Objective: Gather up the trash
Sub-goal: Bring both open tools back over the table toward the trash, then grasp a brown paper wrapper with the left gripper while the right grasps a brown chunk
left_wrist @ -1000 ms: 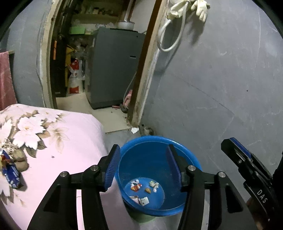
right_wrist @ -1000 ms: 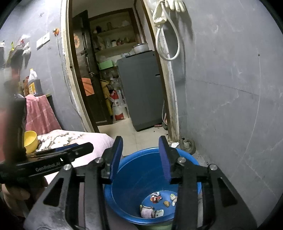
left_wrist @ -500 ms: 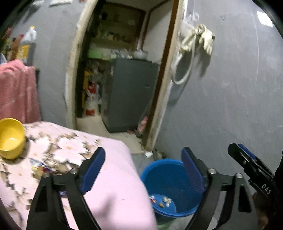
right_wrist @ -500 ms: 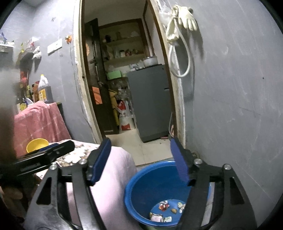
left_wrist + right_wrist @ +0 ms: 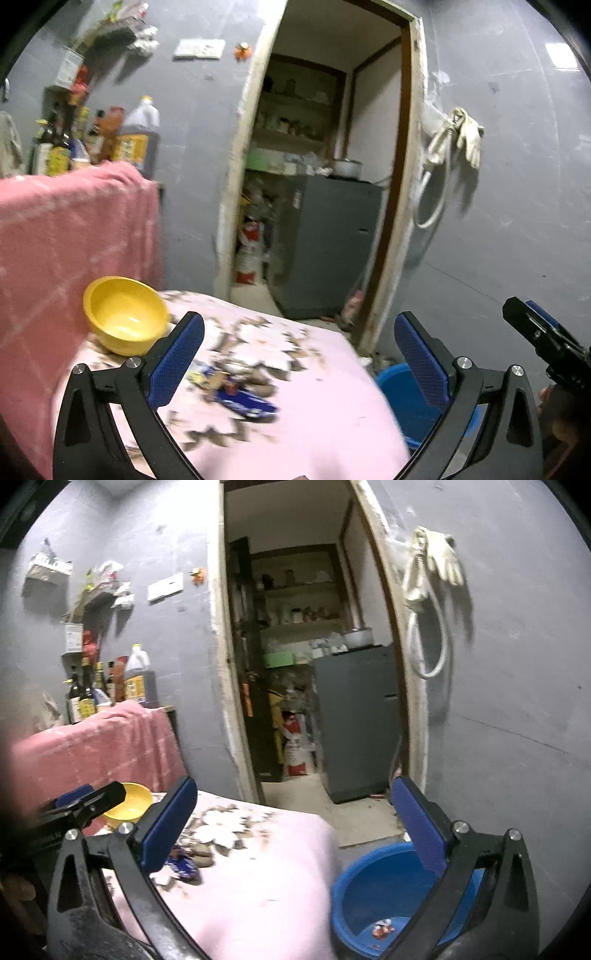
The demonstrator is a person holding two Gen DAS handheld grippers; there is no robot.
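Right now your left gripper hangs over the pink floral cloth with its fingers spread wide, nothing between them. Your right gripper is spread just as wide, empty. The blue wrapper lies mid-cloth, near the yellow bowl. The blue basin sits just past the cloth's right edge, scraps inside.

left gripper gapes wide over the pink floral cloth, a blue wrapper lying between its fingers, yellow bowl beside.
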